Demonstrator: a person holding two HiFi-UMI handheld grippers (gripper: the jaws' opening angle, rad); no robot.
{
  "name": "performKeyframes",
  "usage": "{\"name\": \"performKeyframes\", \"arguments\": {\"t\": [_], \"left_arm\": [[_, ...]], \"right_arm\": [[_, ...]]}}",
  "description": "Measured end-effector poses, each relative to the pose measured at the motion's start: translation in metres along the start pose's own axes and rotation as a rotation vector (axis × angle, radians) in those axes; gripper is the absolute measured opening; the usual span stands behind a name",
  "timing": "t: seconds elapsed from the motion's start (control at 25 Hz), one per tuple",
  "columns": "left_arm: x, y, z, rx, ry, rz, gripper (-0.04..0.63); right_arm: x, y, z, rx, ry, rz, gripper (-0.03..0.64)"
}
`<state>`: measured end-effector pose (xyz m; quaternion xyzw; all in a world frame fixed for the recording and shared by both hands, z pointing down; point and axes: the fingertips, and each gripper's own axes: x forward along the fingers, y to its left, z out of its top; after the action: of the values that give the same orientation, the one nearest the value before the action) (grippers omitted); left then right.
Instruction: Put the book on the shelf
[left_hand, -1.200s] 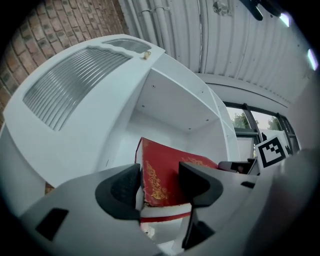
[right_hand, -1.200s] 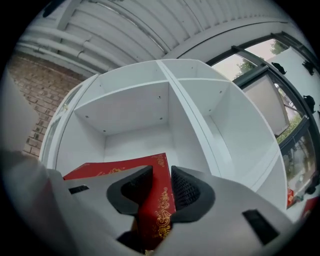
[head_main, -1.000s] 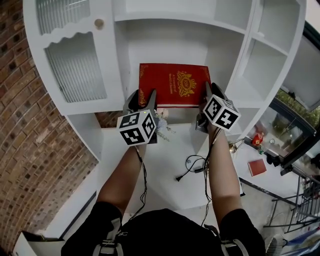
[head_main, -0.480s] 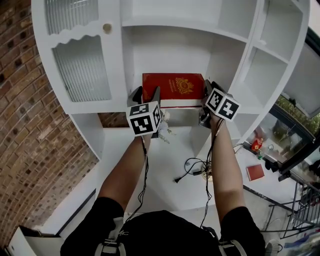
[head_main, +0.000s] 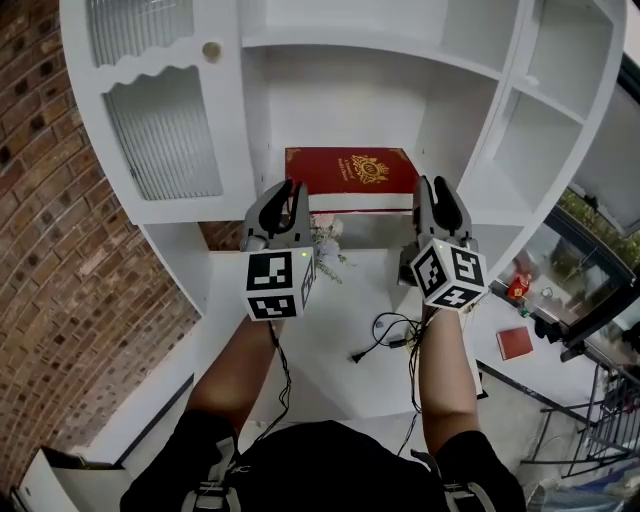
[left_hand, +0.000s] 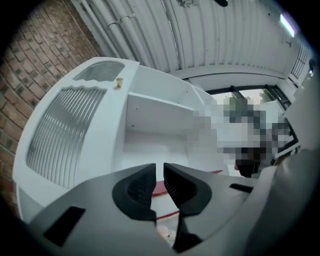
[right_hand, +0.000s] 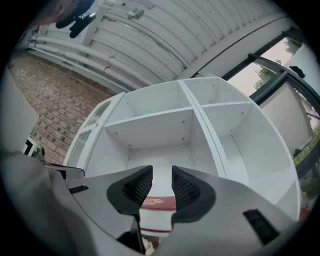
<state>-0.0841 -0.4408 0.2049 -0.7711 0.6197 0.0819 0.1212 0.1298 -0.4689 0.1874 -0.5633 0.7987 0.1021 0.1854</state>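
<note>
The red book (head_main: 350, 168) with a gold emblem lies flat on the middle shelf (head_main: 360, 212) of the white cabinet. My left gripper (head_main: 287, 190) hovers just in front of the book's left corner, apart from it. Its jaws are closing to a narrow slit with nothing between them, as the left gripper view (left_hand: 159, 167) shows, with a strip of the book (left_hand: 159, 189) beyond. My right gripper (head_main: 435, 187) is off the book's right front corner. In the right gripper view (right_hand: 162, 172) it stands open and empty, the book (right_hand: 159, 202) lying past its fingers.
A ribbed-glass door (head_main: 160, 130) with a knob (head_main: 211, 50) closes the cabinet's left side; open compartments stand at the right. Below the shelf are a small bunch of flowers (head_main: 325, 240) and a black cable (head_main: 385, 335). A brick wall (head_main: 50, 250) runs along the left.
Both grippers have drawn back toward me from the book's front corners. The left jaws have narrowed to a slit. The book stays flat on the shelf.
</note>
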Motion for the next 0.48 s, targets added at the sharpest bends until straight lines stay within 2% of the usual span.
{"name": "performKeyframes", "arguments": {"t": [0.04,0.2,0.48], "left_arm": [[-0.009,-0.005,-0.003,0.005,0.0,-0.012,0.053],[-0.04,-0.019,-0.029,-0.018,0.029,-0.051,0.015],[-0.077,-0.031,-0.101,-0.045,0.149,-0.075,0.014]], "right_arm": [[-0.009,0.006,-0.006,0.017,0.006,0.011,0.124],[-0.043,0.031,-0.038,0.039,0.045,0.039,0.014],[-0.082,0.057,-0.099,0.062,0.138,0.048,0.013]]}}
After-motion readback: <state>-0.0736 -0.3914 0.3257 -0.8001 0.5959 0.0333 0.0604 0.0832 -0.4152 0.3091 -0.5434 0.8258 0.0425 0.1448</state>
